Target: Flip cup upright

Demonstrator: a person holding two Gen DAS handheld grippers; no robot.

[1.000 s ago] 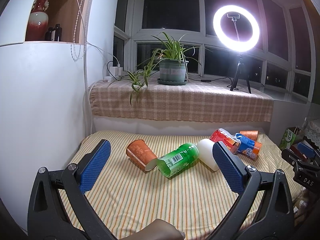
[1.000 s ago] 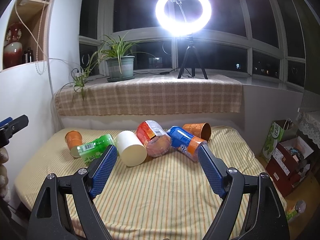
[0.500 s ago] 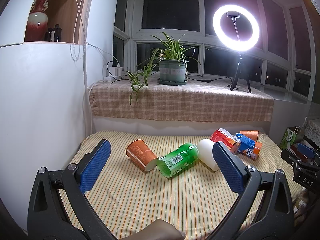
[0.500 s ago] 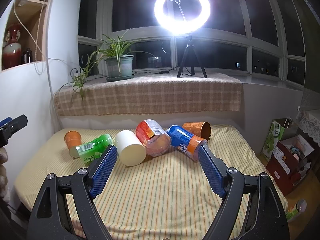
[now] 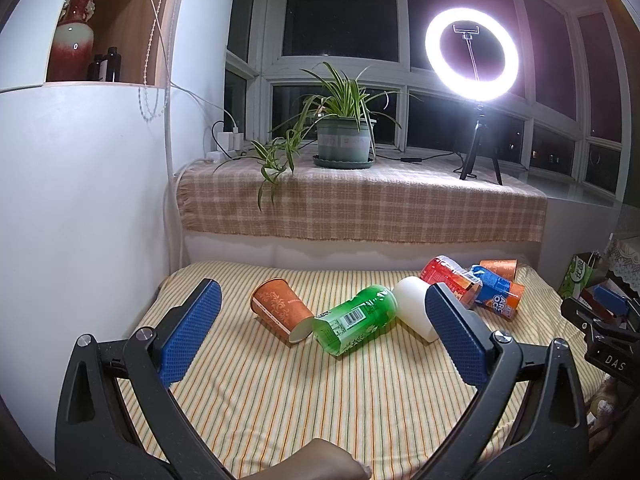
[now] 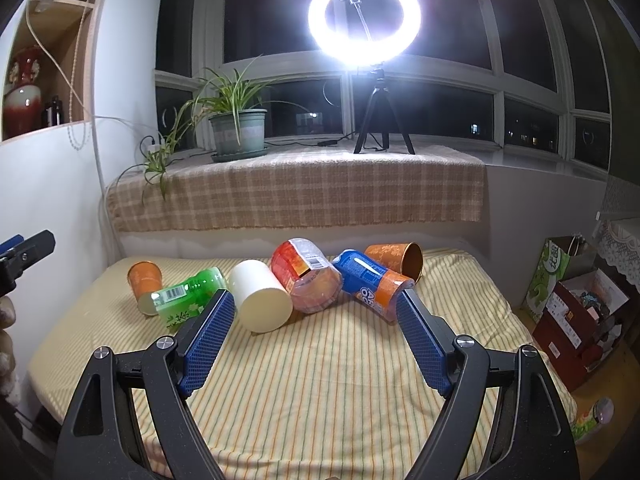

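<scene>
Yellow striped cloth (image 5: 280,400) over a low padded surface, filling the lower half of both frames. Behind it, a checked cloth (image 5: 360,208) draped over the window ledge; on the ledge a potted spider plant (image 5: 344,140) at centre and a lit ring light (image 5: 472,54) on a small tripod at upper right. Dark window panes beyond. Red and white vase (image 5: 76,36) in a niche, upper left. Boxes and a green bag (image 6: 552,276) on the floor at the right edge of the right wrist view.

Six containers lying on their sides in a loose row across the middle of the frame, none upright. Two orange paper cups: orange cup (image 5: 280,312) at left centre, long axis slanting toward the lower right, open mouth facing lower right and touching the green bottle (image 5: 356,320); second orange cup (image 6: 394,258) at the far right of the row, mouth facing right. One white cup (image 6: 260,300), mouth toward the camera in the right wrist view. One green bottle, one red packet (image 6: 306,276), one blue and orange can (image 6: 372,284).

Left gripper (image 5: 320,332) low in the foreground, blue pads spread wide, holding nothing. Right gripper (image 6: 316,332) likewise spread wide and empty, short of the white cup and the can.
</scene>
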